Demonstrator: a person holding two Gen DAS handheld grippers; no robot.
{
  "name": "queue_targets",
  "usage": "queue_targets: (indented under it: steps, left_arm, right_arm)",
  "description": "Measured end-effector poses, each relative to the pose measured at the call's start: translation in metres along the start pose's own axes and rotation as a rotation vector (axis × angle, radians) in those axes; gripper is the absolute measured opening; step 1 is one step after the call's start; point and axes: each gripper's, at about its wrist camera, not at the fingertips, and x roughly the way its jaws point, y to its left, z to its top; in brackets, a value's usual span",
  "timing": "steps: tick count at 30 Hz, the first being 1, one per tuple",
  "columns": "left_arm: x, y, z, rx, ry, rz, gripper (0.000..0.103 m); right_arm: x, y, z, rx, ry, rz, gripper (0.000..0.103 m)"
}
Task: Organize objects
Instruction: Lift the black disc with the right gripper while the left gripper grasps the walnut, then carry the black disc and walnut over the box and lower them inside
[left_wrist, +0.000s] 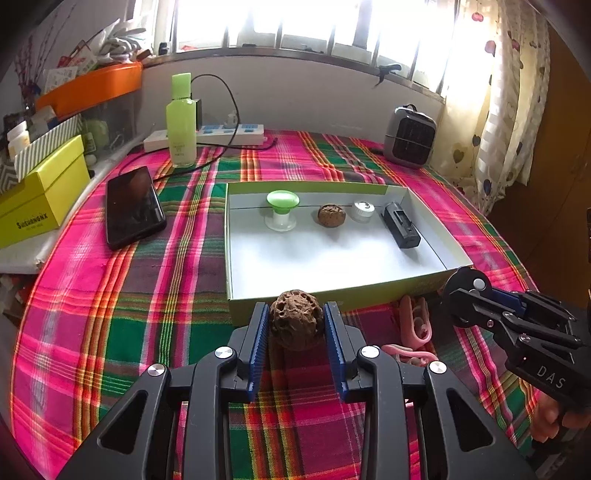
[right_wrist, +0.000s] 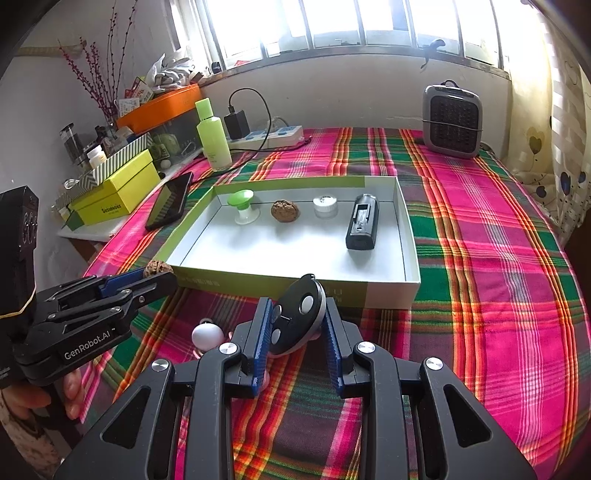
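**Both claws loaded, just short of the tray's near wall**

Left claw (left_wrist: 296, 325) clamped on a brown pitted walnut (left_wrist: 296, 320), blue pads pressing either side, held above the cloth just before the near wall of the shallow white tray (left_wrist: 332, 291). Right claw (right_wrist: 297, 325) clamped on a black round disc (right_wrist: 297, 317) with white studs, tilted edge-up between the pads, also just before the near wall, toward the tray's right half.

Inside the tray, along its far wall, left to right: green-topped suction knob (left_wrist: 282, 210), second walnut (left_wrist: 331, 216), small white cap (left_wrist: 362, 211), black rectangular device (left_wrist: 400, 225) by the right wall.

On the plaid-covered worktop (right_wrist: 480, 258), near edge: pink clips (left_wrist: 415, 325), a white egg-shaped thing (right_wrist: 207, 335). Left of the tray, a dark phone (left_wrist: 133, 206). Far left corner: green bottle (left_wrist: 181, 122), power strip (left_wrist: 221, 134). Far right corner: small grey heater (right_wrist: 452, 120).
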Motion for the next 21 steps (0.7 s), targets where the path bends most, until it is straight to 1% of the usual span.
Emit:
queue_targets:
  steps: [11, 21]
  left_arm:
    - [0.002, -0.005, 0.011, 0.013, -0.010, 0.001, 0.028]
    - [0.013, -0.002, 0.028, -0.003, -0.005, -0.003, 0.028]
  right_arm:
    - [-0.001, 0.002, 0.012, -0.003, -0.020, 0.016, 0.028]
    - [0.006, -0.001, 0.029, -0.010, -0.031, 0.015, 0.028]
